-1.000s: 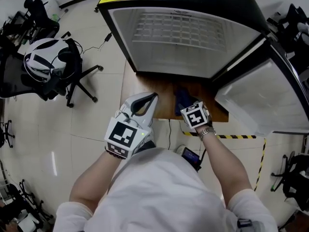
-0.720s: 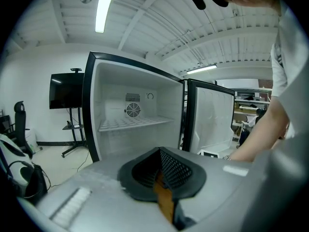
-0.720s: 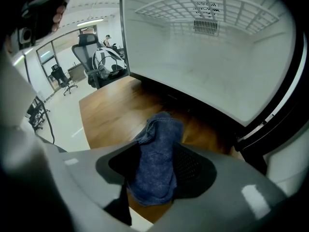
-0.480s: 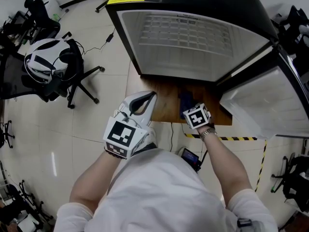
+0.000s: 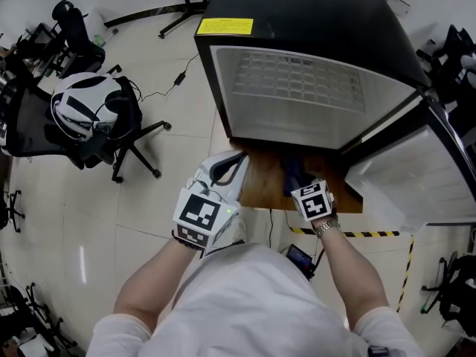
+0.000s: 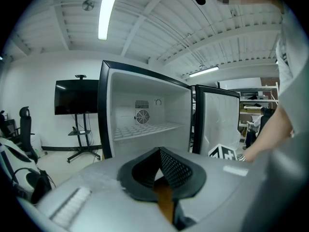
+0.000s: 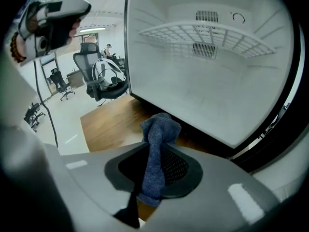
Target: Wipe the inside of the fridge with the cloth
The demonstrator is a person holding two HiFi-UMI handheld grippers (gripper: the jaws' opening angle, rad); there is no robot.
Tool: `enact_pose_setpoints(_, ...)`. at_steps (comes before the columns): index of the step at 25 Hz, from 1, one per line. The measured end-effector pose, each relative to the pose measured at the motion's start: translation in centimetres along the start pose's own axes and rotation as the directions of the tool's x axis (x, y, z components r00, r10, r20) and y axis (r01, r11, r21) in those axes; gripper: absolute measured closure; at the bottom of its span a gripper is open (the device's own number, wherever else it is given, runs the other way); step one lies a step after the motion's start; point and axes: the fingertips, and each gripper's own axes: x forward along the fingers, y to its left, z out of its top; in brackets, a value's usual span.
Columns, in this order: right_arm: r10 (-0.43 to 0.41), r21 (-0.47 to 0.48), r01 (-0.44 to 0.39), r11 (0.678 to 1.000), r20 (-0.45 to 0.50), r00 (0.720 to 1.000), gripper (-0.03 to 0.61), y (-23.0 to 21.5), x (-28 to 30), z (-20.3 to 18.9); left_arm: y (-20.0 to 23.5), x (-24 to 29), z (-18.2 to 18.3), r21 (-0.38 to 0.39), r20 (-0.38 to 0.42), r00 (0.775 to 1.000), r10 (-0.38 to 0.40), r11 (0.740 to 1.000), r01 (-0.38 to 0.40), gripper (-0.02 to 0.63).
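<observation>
The only lettering in sight was on a yellow rectangular label [image 5: 224, 27] at the front edge of the black fridge [image 5: 312, 13], and its print was too small to read. The cubes on both grippers carried black-and-white square marker patterns, not words.

The fridge stood open on a brown wooden platform [image 5: 260, 181], its white-lined door [image 5: 416, 173] swung out to the right and a white wire shelf [image 5: 297, 80] inside. The dark blue terry cloth [image 7: 159, 129] was outside the fridge, pinched between the jaws of the right gripper [image 7: 154, 175], its bunched end sticking out ahead of them above the platform. The left gripper [image 6: 161, 173] was closed with nothing in it, held near the platform's left part.

A second before, the right gripper's jaws stood wide over the cloth on the platform; they had just been closing, and the pads now pressed on it. The head view had also shifted, so more of the fridge's black top showed and the label sat lower in the picture.
</observation>
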Motion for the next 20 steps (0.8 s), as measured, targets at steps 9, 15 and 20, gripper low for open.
enact_pose_setpoints(9, 0.005, -0.022, -0.001, 1.0, 0.192, 0.981, 0.508, 1.8, -3.9, 7.6, 5.0, -0.6, 3.1, 0.012, 0.068, 0.991, 0.117, 0.993, -0.118, 0.606)
enact_pose_setpoints(15, 0.004, -0.061, 0.022, 0.998, 0.388, 0.922, 0.508, 2.9, -8.1, 14.2, 8.4, -0.4, 4.3, 0.016, 0.096, 0.98, 0.172, 0.984, -0.175, 0.543)
enact_pose_setpoints(20, 0.026, -0.111, 0.045, 0.993, 0.566, 0.824, 0.508, 4.5, -12.4, 20.6, 9.9, 0.2, 5.4, 0.029, 0.096, 0.98, 0.176, 0.983, -0.18, 0.515)
